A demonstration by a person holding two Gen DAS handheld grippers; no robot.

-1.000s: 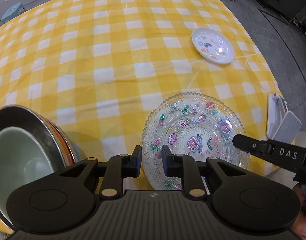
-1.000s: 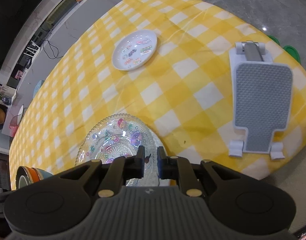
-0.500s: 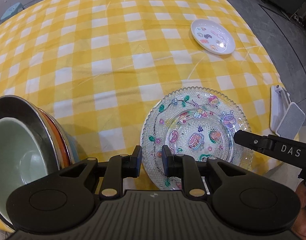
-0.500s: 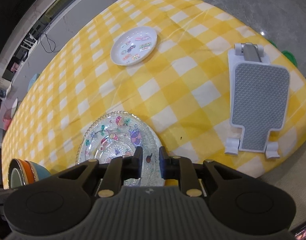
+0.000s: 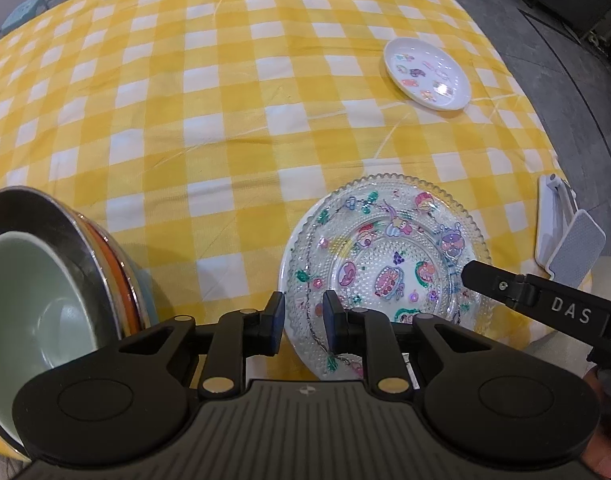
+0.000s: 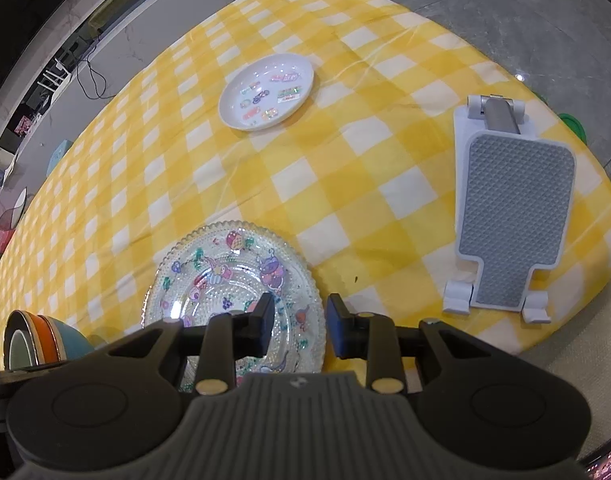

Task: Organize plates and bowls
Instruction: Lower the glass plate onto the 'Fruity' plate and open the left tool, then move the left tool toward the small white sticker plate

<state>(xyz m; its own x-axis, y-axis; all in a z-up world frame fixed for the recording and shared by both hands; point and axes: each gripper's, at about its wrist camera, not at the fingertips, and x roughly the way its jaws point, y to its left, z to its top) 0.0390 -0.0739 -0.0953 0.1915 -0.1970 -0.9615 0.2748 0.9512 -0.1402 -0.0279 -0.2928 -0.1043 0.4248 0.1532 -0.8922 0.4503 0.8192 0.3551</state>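
Observation:
A clear beaded glass plate (image 5: 385,256) with cartoon stickers lies flat on the yellow checked cloth near the front edge. My left gripper (image 5: 303,320) points down at its left rim, jaws a narrow gap apart. The rim fills that gap, and the gripper looks shut on it. My right gripper (image 6: 299,324) straddles the plate's (image 6: 225,280) right rim, one finger inside and one outside. Its jaws are opening and the pads stand off the glass. One of its fingers (image 5: 489,280) reaches over the plate in the left wrist view. A small white sticker plate (image 5: 427,74) (image 6: 265,96) sits farther back.
A stack of bowls (image 5: 45,300) (image 6: 33,340) stands at the left: pale green inside steel, with orange and blue below. A grey and white folding stand (image 6: 513,216) (image 5: 565,240) lies at the right by the table edge. A person's fingertips (image 5: 609,452) show at the lower right.
The right gripper's jaws have spread apart around the glass plate's rim. The plate stays on the cloth. The left gripper's gap is the same.

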